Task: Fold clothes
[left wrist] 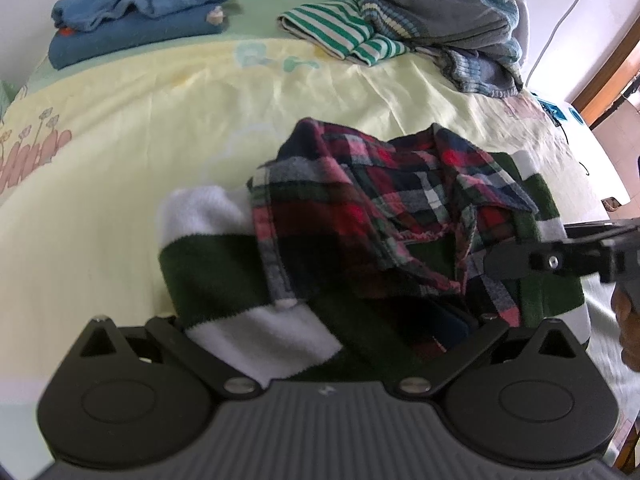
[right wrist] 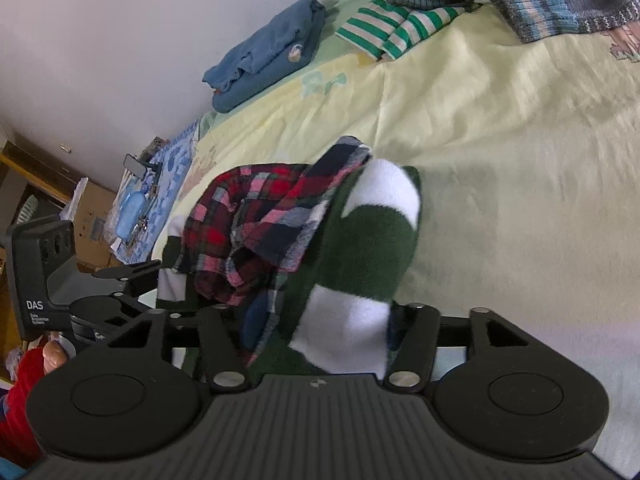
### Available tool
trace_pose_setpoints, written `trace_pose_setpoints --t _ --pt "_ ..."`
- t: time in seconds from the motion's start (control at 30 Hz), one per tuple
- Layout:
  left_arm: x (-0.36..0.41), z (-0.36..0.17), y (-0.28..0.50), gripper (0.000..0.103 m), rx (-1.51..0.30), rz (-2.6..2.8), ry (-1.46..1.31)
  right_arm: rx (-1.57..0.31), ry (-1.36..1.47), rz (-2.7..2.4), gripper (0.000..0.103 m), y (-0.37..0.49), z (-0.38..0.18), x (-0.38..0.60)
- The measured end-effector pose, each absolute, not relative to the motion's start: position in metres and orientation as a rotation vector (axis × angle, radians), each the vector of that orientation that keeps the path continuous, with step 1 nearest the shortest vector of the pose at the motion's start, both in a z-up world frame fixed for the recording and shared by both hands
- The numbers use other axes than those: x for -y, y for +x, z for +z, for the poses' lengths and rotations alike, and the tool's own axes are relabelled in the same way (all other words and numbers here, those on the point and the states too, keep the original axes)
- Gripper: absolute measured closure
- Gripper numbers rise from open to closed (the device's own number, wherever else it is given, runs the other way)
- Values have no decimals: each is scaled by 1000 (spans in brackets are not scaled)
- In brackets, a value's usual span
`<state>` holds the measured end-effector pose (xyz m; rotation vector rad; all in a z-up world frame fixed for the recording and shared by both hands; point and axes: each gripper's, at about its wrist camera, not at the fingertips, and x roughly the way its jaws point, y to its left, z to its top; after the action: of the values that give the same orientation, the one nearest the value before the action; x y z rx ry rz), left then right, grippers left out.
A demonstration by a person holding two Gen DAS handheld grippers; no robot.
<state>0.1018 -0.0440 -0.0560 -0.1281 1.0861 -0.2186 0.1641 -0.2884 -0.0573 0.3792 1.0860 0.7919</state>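
The plaid shirt [left wrist: 384, 204] is lying crumpled over a green-and-white striped garment [left wrist: 224, 280], both sitting on the yellow bedsheet [left wrist: 160, 128] close below the two grippers. The left gripper [left wrist: 332, 320] is hanging over the near edge of the bundle; its fingers are probably pinching the cloth, though fabric is hiding the tips, so I cannot tell. The right gripper [right wrist: 320, 320] is standing with its fingers spread either side of the striped cloth. Open sheet is stretching away beyond the bundle. A folded blue garment [left wrist: 136, 12] and a heap of striped knitwear [left wrist: 420, 20] are lying along the far edge.
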Motion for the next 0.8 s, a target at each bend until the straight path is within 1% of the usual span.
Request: trace_pose_setpoints --t 0.03,0.1,0.2,0.3,0.63,0.8 --pt "44 -56 102 1 -1086 -218 -127 -1074 355 797 32 161 -56 285" --pt "44 -56 101 1 -1086 -215 -127 -1049 287 787 33 156 -52 277" --pt "45 -56 101 1 -1086 -214 -123 -1024 204 758 48 150 -50 272" --pt "45 -56 102 1 -1088 -213 -120 -1025 233 746 52 152 -52 277" --pt "46 -57 100 1 -1075 -206 -110 -1018 237 734 56 150 -53 277" --pt "47 -56 99 1 -1068 -202 -108 -1019 242 735 57 150 -53 277"
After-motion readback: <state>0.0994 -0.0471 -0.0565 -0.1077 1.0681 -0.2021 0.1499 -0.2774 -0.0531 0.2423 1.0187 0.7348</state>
